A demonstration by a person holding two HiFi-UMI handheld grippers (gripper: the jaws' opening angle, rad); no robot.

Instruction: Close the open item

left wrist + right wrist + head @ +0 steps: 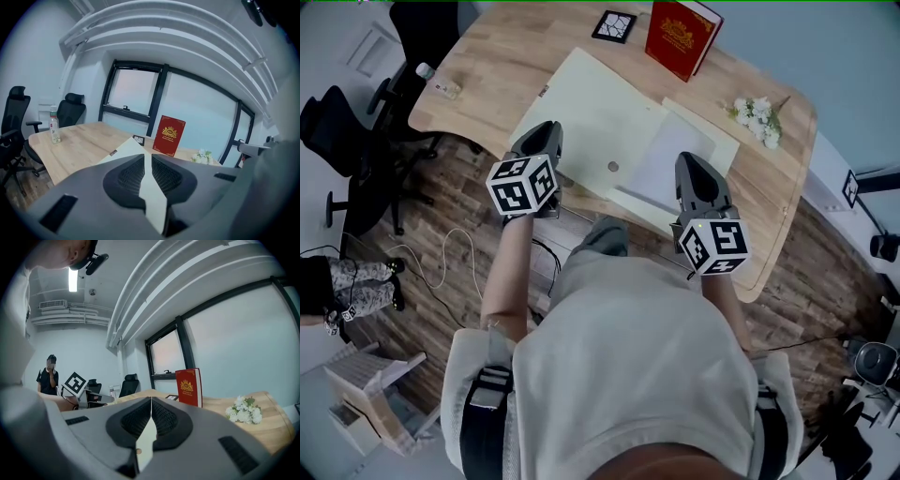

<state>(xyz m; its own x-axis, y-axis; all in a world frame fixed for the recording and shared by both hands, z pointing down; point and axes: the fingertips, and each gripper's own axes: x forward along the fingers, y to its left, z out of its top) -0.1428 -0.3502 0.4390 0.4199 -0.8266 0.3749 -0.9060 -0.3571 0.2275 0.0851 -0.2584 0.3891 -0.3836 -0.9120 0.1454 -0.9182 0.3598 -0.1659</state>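
Two grippers, both held low in the head view at the near edge of the counter (487, 84), on bare forearms reaching forward from the person's torso.

Left gripper (544, 128): jaws together, tips meeting in the left gripper view (146, 154), nothing clamped between them. It points up-frame and tilts slightly down, with its tip at the lower-left corner of the open folder (591, 112); contact cannot be told.

Right gripper (690, 157): jaws likewise closed tip to tip in the right gripper view (151, 399), nothing between the pads. Nearly level, tip over the near edge of the white sheet (675, 159) that lies in the folder's right half.

Folder: pale cream, lying open and flat at mid-frame, its big left flap spread toward the upper left, the right half carrying the sheet. In the left gripper view its near corner (129, 146) shows just past the jaws.

Farther back:
- white flowers (757, 117) lying at the right, beside the folder's far corner
- red book (680, 37) standing upright at the top of the frame
- black-and-white marker tile (613, 26) just left of it
- clear bottle (438, 82) on the counter's left end, well apart from the folder

Beyond the counter's left end: black office chairs (337, 131). A person (48, 376) stands at the far left of the right gripper view.
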